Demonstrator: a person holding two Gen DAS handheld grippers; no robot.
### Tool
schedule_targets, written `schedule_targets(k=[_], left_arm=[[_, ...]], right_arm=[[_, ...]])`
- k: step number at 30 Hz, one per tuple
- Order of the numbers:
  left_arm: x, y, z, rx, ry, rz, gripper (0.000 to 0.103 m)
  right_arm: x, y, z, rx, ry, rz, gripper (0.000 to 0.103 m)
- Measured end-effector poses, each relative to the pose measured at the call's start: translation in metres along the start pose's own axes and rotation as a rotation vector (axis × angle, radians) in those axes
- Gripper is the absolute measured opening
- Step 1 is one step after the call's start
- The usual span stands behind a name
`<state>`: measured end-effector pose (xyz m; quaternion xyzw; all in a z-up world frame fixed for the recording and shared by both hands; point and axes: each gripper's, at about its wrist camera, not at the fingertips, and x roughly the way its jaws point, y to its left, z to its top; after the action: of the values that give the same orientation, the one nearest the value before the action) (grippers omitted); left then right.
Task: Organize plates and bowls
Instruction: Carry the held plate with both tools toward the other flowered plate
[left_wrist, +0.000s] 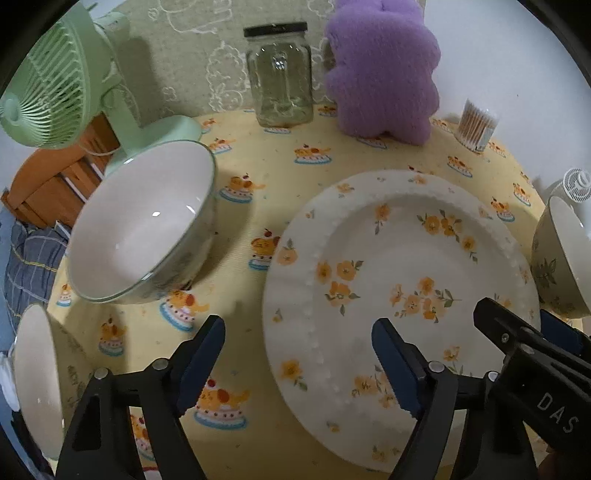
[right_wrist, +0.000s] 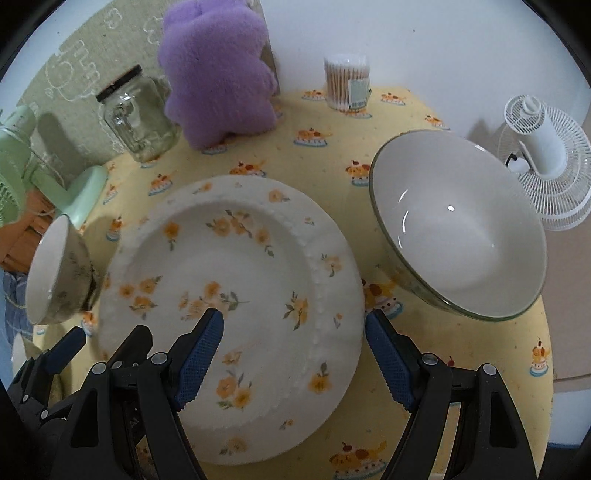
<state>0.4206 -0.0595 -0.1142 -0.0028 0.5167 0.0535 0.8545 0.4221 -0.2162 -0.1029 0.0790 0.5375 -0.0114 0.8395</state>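
Right wrist view shows the right tool wide open and empty, straddling the near rim of the floral plate mid-desk, probably to grip it, while the left tool, likewise spread and empty, hovers between plate and left bowl.

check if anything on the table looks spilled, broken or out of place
Nothing spilled or broken. The purple plush toy, glass jar and cotton swabs sit oddly among the dishes.
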Motion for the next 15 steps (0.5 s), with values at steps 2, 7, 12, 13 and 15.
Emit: schedule_targets(k=[2,7,12,13,15], left_arm=[[0.0048,-0.0018,-0.0003,0.011,0.008,-0.005,0.077],[0.0091,-0.0074,0.0014,0.031,0.014,-0.052,0.066],[0.0079,-0.0080,-0.0003,0.034,0.004,-0.052,0.066],[0.0080,-0.0080,-0.0003,0.039,0.004,-0.051,0.065],[0.0057,-0.0076,-0.0023,0.047,0.010,-0.044,0.065]], right_arm=[[0.0055,0.0011,0.0003,-0.008,0.005,0.002,0.080],[0.0076,0.0006,0.0007,-0.003,0.003,-0.005,0.076],[0.0060,0.0012,0.0005,-0.003,0.010,-0.016,0.074],[0.0053,0.0025,-0.0002,-0.006,0.012,-0.023,0.074],[0.0051,0.0028,-0.0022,-0.002,0.018,-0.022,0.074]])
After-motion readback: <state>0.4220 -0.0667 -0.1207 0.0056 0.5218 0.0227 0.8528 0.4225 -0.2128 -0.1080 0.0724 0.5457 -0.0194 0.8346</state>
